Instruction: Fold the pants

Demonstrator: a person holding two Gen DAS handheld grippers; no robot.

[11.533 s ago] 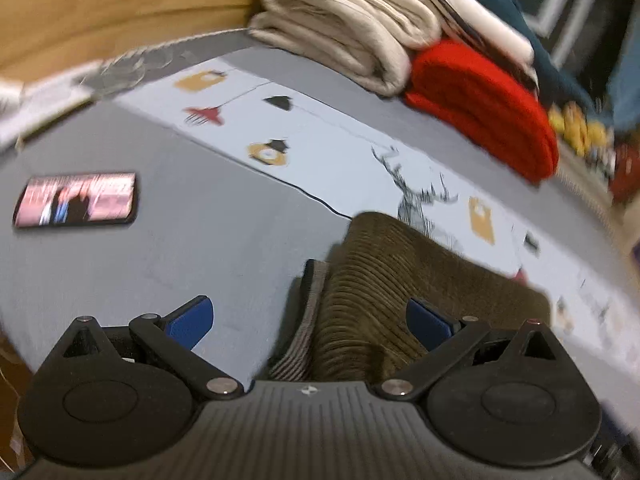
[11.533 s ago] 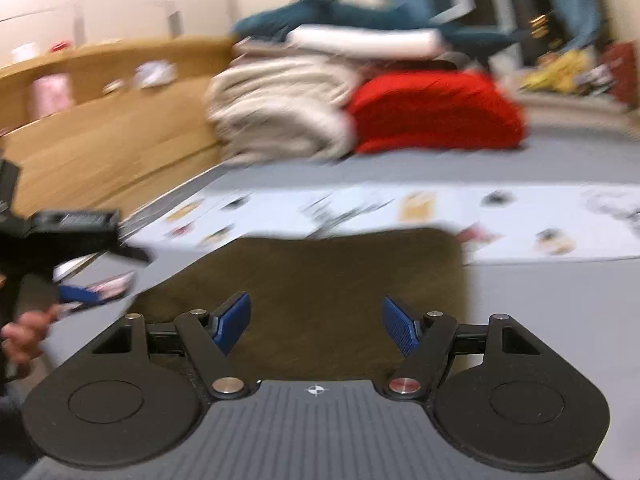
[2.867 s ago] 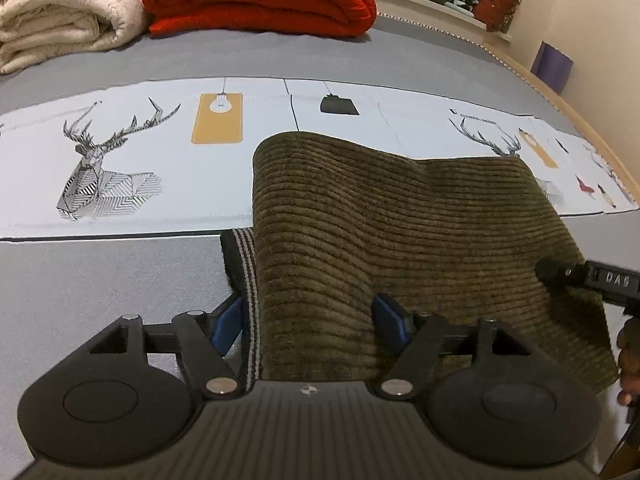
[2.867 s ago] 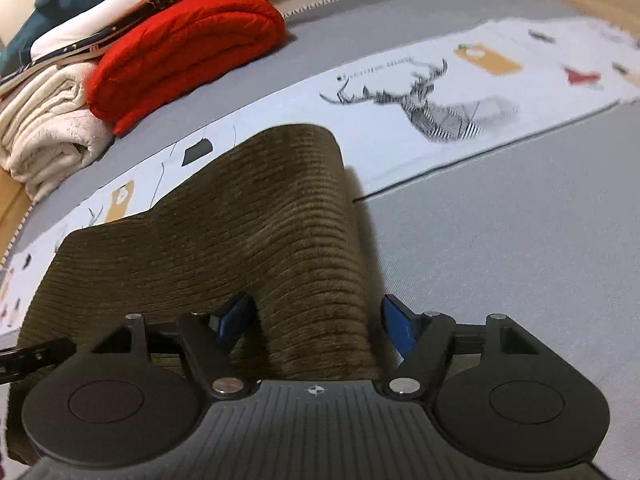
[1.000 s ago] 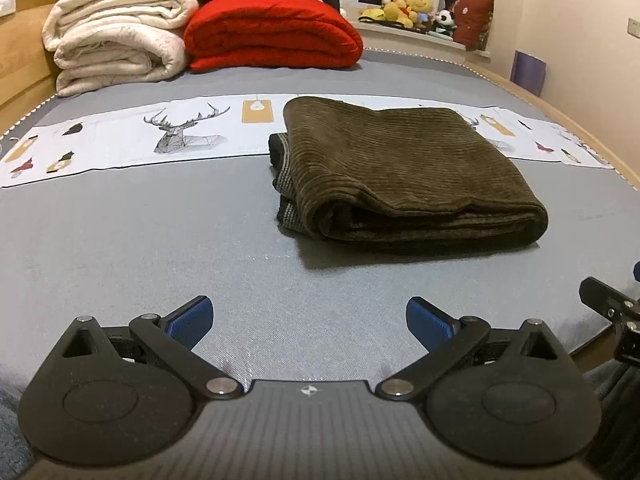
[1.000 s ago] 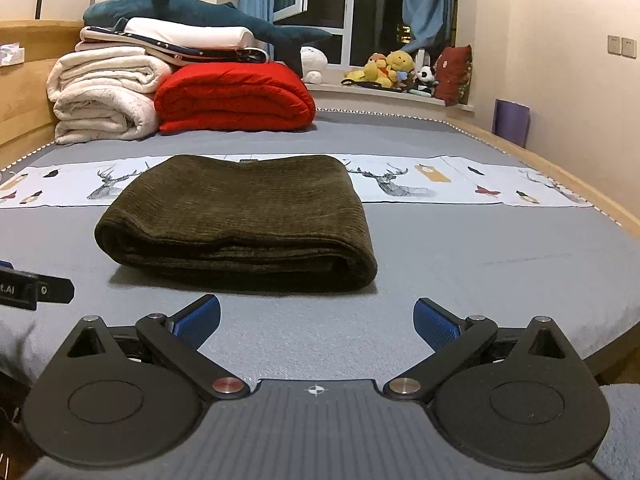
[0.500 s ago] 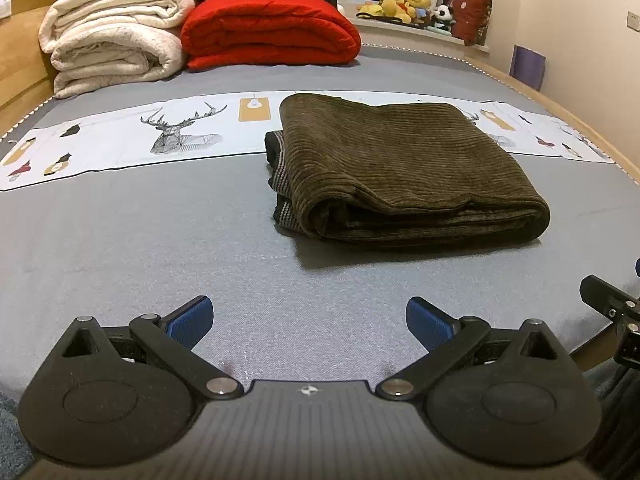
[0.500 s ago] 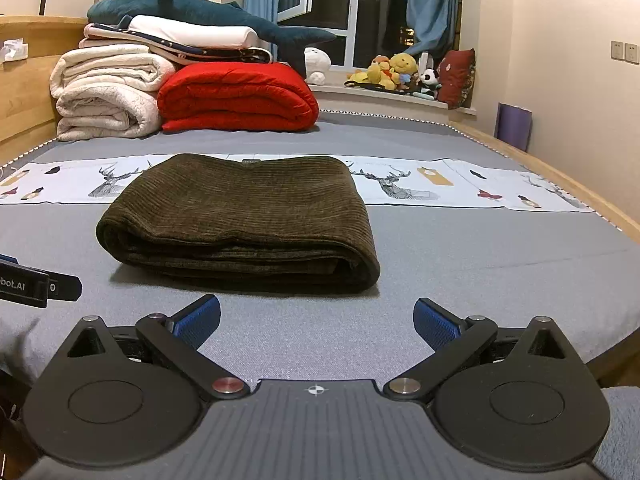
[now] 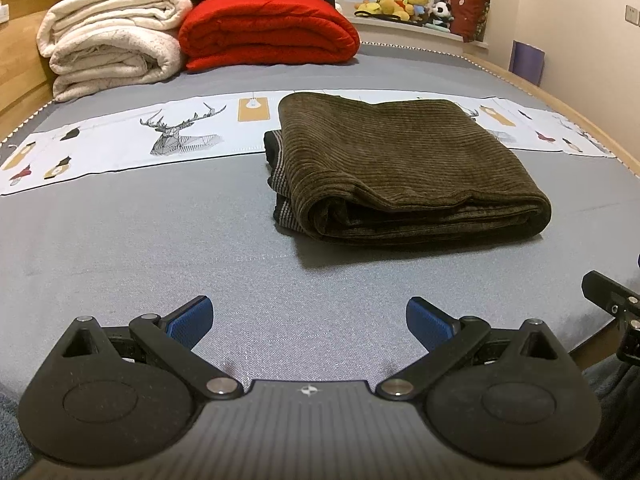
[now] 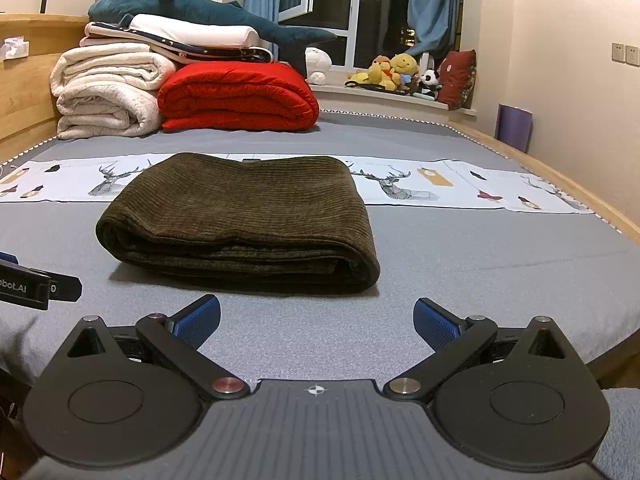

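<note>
Both grippers have let go and backed off; pants lie folded.
Left gripper and right gripper gape empty; ribbed corduroy, red quilt at 11 o'clock.

We are seeing our left tongs and right tongs showing matte black ribbed bodies, round black discs, silver pivot screws, a small white compass mark and blue textured fingertip pads.

Grey bed fills the frame. Folded brown pants centre-right, partly on a printed white strip running across. Upper left: cream blankets, red blanket beside them.
</note>
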